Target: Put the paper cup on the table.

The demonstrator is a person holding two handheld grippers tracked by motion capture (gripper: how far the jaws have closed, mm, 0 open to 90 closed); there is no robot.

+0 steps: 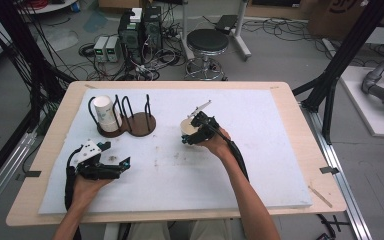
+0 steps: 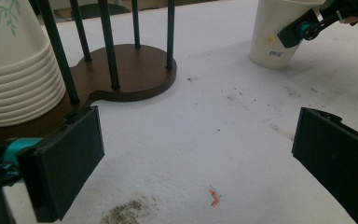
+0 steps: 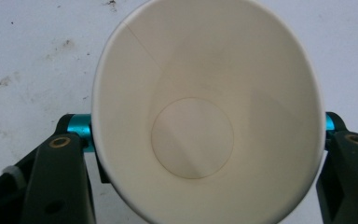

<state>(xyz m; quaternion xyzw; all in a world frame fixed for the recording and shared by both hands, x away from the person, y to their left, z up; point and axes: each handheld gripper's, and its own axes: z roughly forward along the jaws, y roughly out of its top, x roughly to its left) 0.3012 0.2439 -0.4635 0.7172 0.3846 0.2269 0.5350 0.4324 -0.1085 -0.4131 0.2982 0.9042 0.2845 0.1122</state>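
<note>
A single white paper cup [image 1: 188, 127] stands upright near the middle of the white mat, its base at the mat surface. My right gripper [image 1: 195, 132] is shut on it, a jaw on each side. In the right gripper view the cup [image 3: 205, 116] is empty and its rim is squeezed into an oval. A stack of white paper cups [image 1: 105, 114] leans in a dark wire cup holder [image 1: 142, 123] at the back left. My left gripper [image 1: 116, 154] is open and empty near the front left. In the left gripper view its pads [image 2: 65, 158] stand wide apart, below the stack [image 2: 14, 70].
The white mat [image 1: 260, 150] covers most of the wooden table [image 1: 305, 130]. The holder's second round base [image 2: 135, 70] holds no cups. Dirt smudges [image 2: 130, 210] mark the mat. A stool [image 1: 207, 42] and computer boxes [image 1: 140, 30] stand on the floor behind the table.
</note>
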